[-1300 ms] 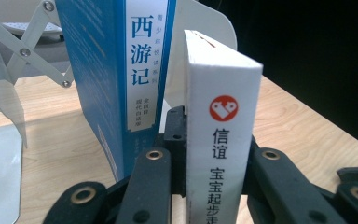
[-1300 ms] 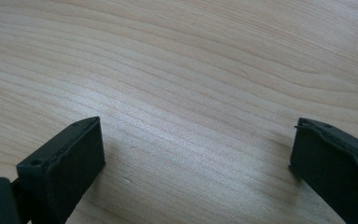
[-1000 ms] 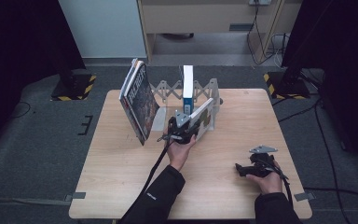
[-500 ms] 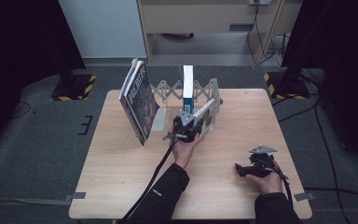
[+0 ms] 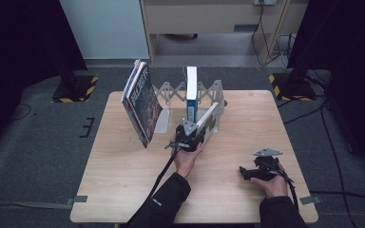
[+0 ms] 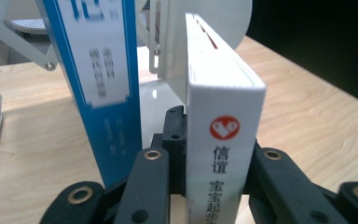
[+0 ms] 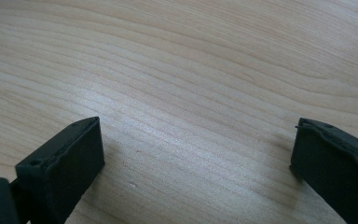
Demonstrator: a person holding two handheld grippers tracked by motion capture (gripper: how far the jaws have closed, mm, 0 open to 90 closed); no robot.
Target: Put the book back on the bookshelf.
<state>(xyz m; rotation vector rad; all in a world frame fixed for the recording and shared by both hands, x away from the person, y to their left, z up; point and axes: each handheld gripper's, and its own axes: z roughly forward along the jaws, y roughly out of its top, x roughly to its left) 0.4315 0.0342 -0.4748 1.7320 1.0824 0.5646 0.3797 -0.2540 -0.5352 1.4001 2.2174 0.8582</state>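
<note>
One wooden table point(image 5: 123, 190) stands on grey carpet point(image 5: 33, 156).

High view: fixed overhead on the person's side, facing forward and down toward 12 o'clock, far enough to take in the whole table point(image 5: 123, 190), with both forearms entering from 6 o'clock. Left gripper view: rides the left gripper point(image 5: 188, 135), looks along its jaws toward 12 o'clock at very close range onto the white book point(image 6: 223, 140) and the blue book point(image 6: 100, 70); both books also appear in the high view near table centre. Right gripper view: rides the right gripper point(image 5: 259, 168) at 4 o'clock on the table, angled down, very close to bare wood, a patch shared with the high view.
</note>
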